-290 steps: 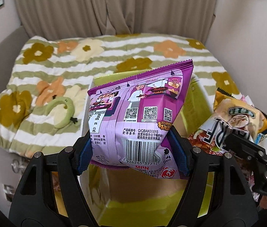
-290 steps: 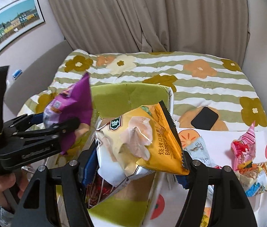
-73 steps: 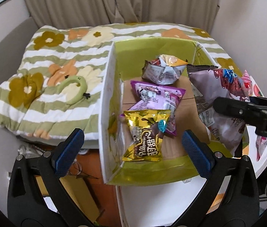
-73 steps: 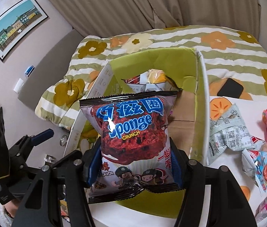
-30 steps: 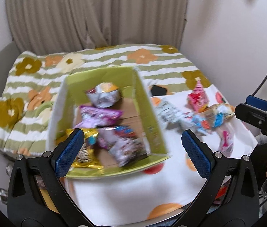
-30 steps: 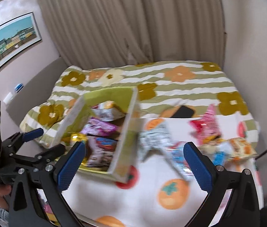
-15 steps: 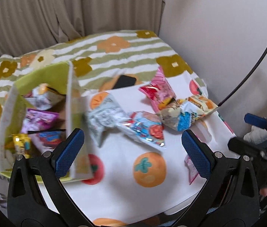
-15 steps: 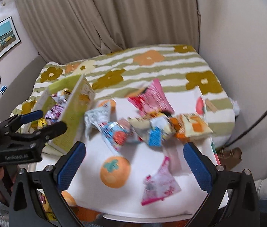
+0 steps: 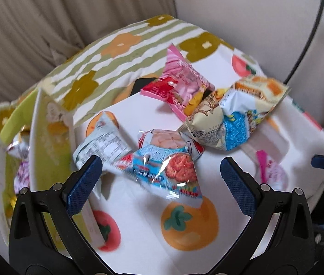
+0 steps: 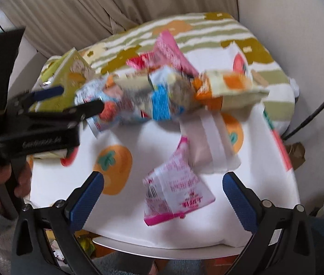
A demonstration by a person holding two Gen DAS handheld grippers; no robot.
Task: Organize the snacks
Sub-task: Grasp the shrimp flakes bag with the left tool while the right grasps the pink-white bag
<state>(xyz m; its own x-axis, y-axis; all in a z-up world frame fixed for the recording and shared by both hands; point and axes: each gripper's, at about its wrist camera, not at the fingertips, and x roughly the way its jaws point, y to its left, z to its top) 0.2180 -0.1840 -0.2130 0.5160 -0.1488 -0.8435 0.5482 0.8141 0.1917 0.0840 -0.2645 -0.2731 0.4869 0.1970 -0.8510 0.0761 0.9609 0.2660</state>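
Note:
My left gripper (image 9: 161,178) is open and empty, hovering just short of a blue and red snack bag (image 9: 166,162) on the table. A white bag (image 9: 102,143), a cream and blue bag (image 9: 233,119) and a pink bag (image 9: 182,80) lie around it. My right gripper (image 10: 162,197) is open and empty above a pink and white snack bag (image 10: 175,190). The left gripper also shows in the right wrist view (image 10: 74,102) over the blue and red bag (image 10: 116,107). The green box (image 9: 45,137) with several snacks stands at the left.
The table (image 9: 139,233) has a white cloth with persimmon prints. A striped flowered bed (image 9: 120,45) lies behind it, with curtains and a wall beyond. A black cable (image 9: 308,34) runs at the right. A phone (image 9: 142,86) lies at the table's far edge.
Both grippers have swung right from the box to the loose snacks and come lower and closer to them. Both stay open and empty.

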